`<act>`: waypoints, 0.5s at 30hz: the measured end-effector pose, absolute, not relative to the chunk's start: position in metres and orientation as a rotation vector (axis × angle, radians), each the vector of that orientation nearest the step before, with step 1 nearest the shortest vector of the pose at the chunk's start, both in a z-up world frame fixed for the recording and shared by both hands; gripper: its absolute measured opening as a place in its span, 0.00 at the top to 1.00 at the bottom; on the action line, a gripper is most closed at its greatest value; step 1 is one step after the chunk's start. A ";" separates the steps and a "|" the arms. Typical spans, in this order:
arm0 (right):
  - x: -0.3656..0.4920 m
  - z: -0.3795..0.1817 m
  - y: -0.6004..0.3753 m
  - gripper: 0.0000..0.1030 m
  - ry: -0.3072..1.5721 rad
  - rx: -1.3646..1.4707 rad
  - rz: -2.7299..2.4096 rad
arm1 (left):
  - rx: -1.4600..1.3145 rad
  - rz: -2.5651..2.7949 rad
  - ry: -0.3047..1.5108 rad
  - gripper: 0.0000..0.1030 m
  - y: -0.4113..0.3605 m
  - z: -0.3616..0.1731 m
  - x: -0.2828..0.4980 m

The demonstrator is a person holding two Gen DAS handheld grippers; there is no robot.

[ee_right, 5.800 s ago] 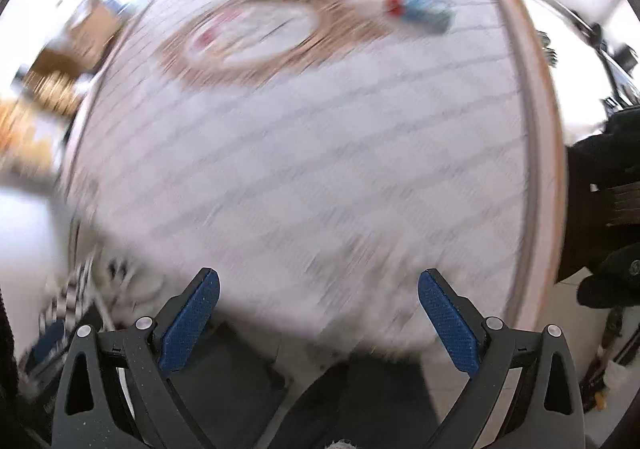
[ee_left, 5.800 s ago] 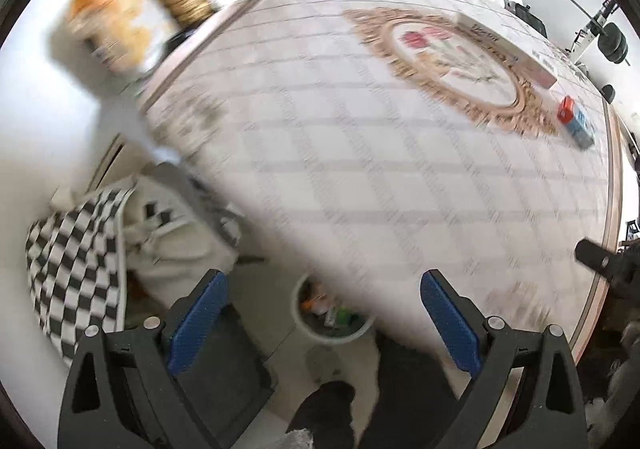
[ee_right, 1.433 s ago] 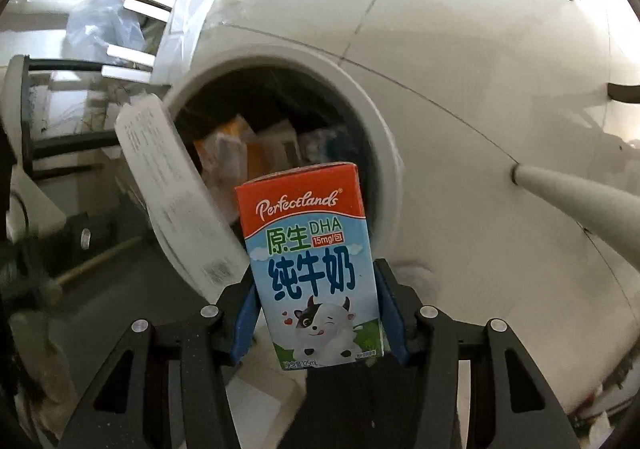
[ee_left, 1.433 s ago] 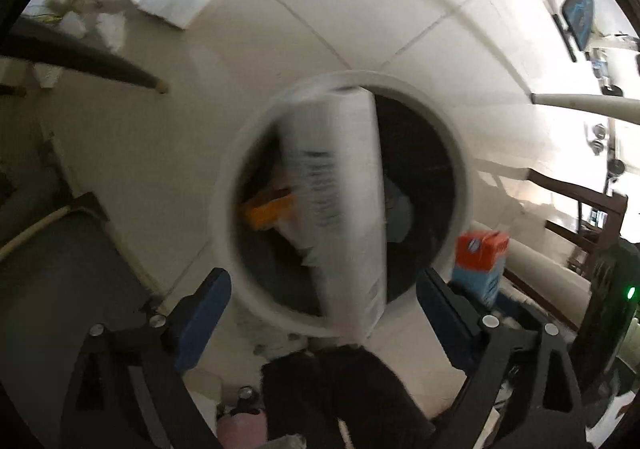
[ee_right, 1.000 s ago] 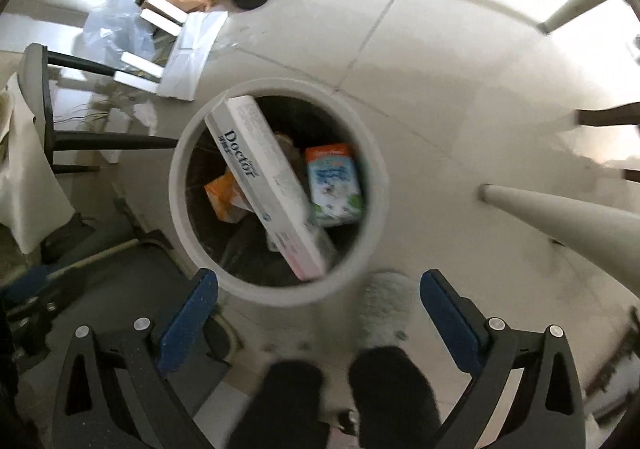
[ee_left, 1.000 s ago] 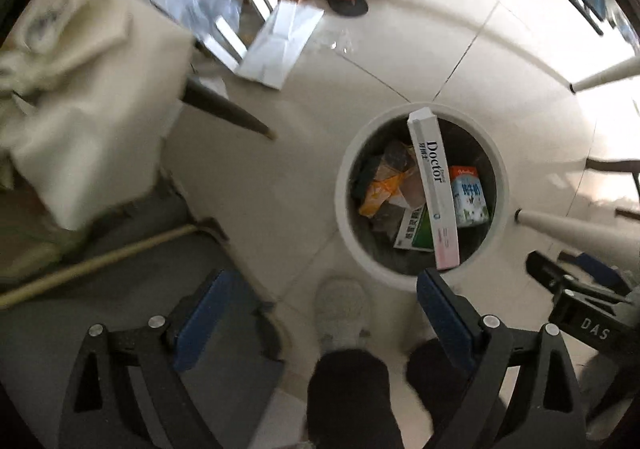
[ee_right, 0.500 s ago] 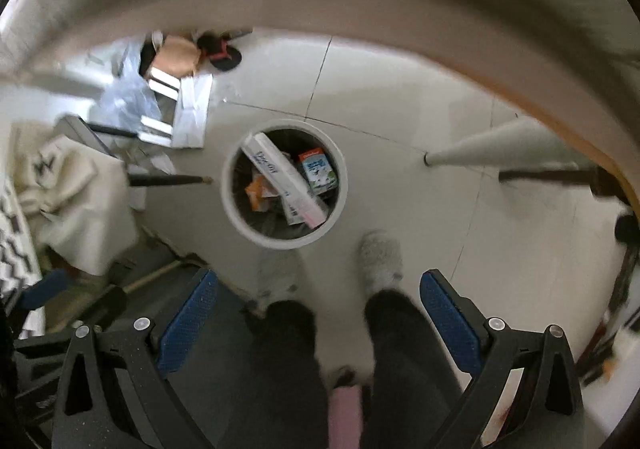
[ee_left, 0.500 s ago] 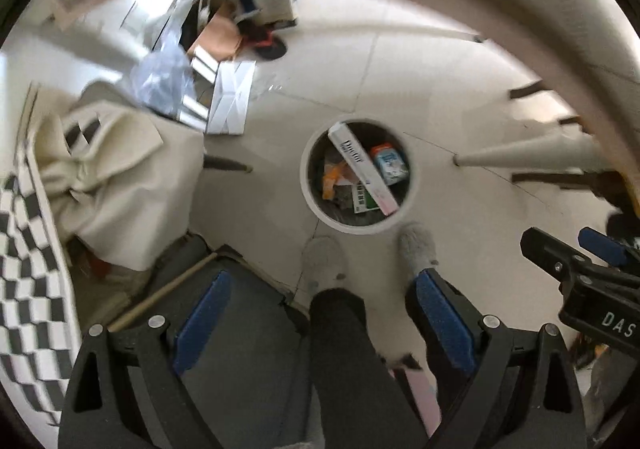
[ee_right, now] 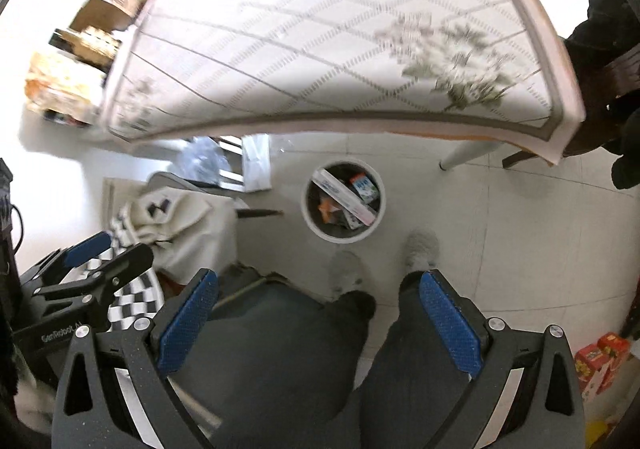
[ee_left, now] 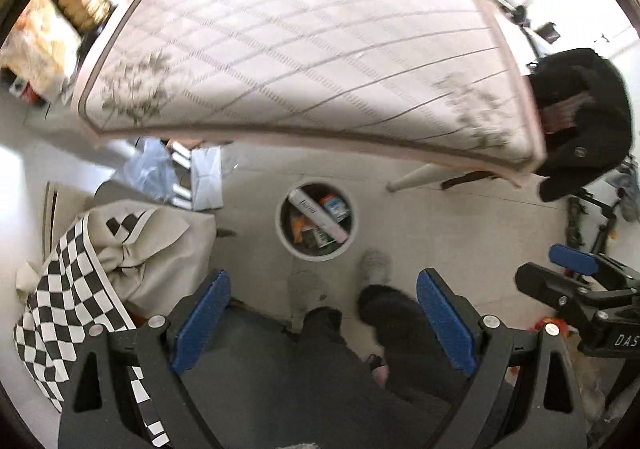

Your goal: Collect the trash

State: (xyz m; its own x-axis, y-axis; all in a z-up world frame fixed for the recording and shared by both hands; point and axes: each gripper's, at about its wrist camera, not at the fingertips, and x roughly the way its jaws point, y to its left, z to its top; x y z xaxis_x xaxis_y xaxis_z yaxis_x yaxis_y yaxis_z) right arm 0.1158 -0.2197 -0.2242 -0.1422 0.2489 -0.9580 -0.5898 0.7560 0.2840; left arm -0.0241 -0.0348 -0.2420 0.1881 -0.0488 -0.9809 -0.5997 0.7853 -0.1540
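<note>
A round white trash bin (ee_left: 280, 231) stands on the tiled floor below the table's front edge; it also shows in the right wrist view (ee_right: 380, 217). In it lie a long white box (ee_left: 318, 215), a blue and red milk carton (ee_left: 335, 206) and other wrappers. The same box (ee_right: 344, 197) and carton (ee_right: 365, 185) show from the right. My left gripper (ee_left: 322, 323) is open and empty, high above the bin. My right gripper (ee_right: 320, 323) is open and empty too, beside the left one.
A table with a patterned cloth (ee_left: 304, 41) fills the top of both views. A chair with a checkered cloth and beige bag (ee_left: 120, 249) stands left. A black coat (ee_left: 580, 117) hangs on a chair at right. The person's legs and slippers (ee_right: 420, 249) are below.
The left gripper dropped the white box and the right gripper dropped the milk carton into the bin. Both grippers then rose well above the bin to table height.
</note>
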 end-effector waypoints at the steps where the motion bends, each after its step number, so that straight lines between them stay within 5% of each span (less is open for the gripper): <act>1: 0.113 -0.210 -0.224 0.01 1.552 -0.267 0.750 | -0.592 0.405 1.333 0.07 -0.037 -0.234 -0.026; 15: 0.094 -0.109 -0.264 0.01 1.536 -0.140 0.845 | -0.673 0.297 1.219 0.07 -0.057 -0.141 -0.048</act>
State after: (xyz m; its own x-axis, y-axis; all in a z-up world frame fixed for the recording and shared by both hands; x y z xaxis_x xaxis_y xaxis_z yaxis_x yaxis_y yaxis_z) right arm 0.0940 -0.2639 -0.1087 -0.1794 0.3897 -0.9033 -0.5542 0.7186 0.4201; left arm -0.0481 -0.0567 -0.1413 0.3375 -0.1389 -0.9310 -0.5518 0.7721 -0.3152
